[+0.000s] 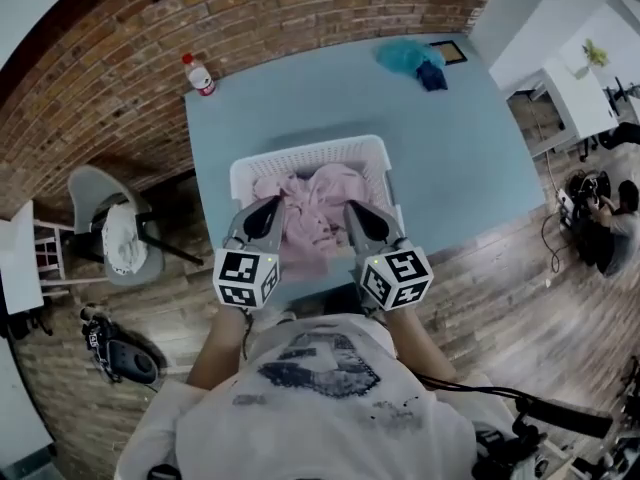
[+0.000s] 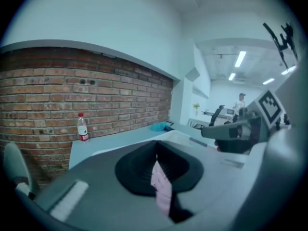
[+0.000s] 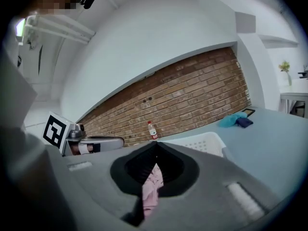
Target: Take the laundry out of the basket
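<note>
A white slatted laundry basket [image 1: 310, 155] stands on the light blue table [image 1: 470, 168], with crumpled pink laundry [image 1: 322, 208] heaped inside and spilling over its near rim. My left gripper [image 1: 272, 206] hovers over the basket's near left part, my right gripper [image 1: 352, 208] over its near right. Both point forward and both are shut. In the left gripper view [image 2: 156, 155] and the right gripper view [image 3: 155, 163] a sliver of pink cloth shows in the slit under the closed tips. The laundry lies slack in the basket and is not lifted.
A small bottle with a red cap [image 1: 201, 74] stands at the table's far left corner by the brick wall. A turquoise cloth [image 1: 405, 56] and a dark blue one [image 1: 432, 76] lie at the far right. A grey chair [image 1: 115, 228] stands left of the table.
</note>
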`<act>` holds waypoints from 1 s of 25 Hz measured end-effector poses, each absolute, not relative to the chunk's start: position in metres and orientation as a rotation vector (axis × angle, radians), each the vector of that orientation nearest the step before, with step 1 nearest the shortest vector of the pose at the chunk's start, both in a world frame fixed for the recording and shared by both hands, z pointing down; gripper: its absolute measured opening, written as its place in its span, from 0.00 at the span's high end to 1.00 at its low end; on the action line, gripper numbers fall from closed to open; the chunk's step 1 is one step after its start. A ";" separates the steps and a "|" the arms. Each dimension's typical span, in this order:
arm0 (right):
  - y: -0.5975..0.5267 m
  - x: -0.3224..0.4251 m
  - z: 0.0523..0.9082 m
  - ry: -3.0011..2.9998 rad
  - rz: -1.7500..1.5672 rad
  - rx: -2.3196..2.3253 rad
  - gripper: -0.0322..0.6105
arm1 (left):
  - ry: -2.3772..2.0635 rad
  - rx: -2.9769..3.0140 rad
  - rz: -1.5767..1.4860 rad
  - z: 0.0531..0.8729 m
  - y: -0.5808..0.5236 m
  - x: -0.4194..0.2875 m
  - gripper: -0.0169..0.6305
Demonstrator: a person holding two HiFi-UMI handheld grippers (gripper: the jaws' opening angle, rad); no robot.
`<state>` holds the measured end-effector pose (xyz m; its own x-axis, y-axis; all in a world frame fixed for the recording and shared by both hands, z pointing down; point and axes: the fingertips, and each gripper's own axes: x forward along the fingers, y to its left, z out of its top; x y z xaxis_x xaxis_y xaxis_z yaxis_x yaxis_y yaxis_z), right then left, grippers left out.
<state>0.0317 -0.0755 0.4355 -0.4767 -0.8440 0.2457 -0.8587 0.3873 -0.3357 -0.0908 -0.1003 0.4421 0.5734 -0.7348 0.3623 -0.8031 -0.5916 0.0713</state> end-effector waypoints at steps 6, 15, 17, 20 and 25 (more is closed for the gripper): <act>-0.119 0.039 0.450 -2.649 0.714 1.391 0.95 | -1.395 2.419 0.465 0.461 -0.125 -0.091 0.99; -0.153 0.031 0.464 -2.668 0.740 1.092 0.95 | -1.362 2.413 0.582 0.475 -0.140 -0.083 0.98; -0.155 0.025 0.468 -2.661 0.740 1.046 0.95 | -1.324 2.436 0.620 0.480 -0.139 -0.085 0.98; -0.157 0.016 0.472 -2.646 0.730 1.016 0.95 | -1.296 2.450 0.651 0.484 -0.141 -0.092 0.98; -0.157 0.012 0.482 -2.597 0.732 1.020 0.95 | -1.202 2.479 0.676 0.495 -0.141 -0.093 0.95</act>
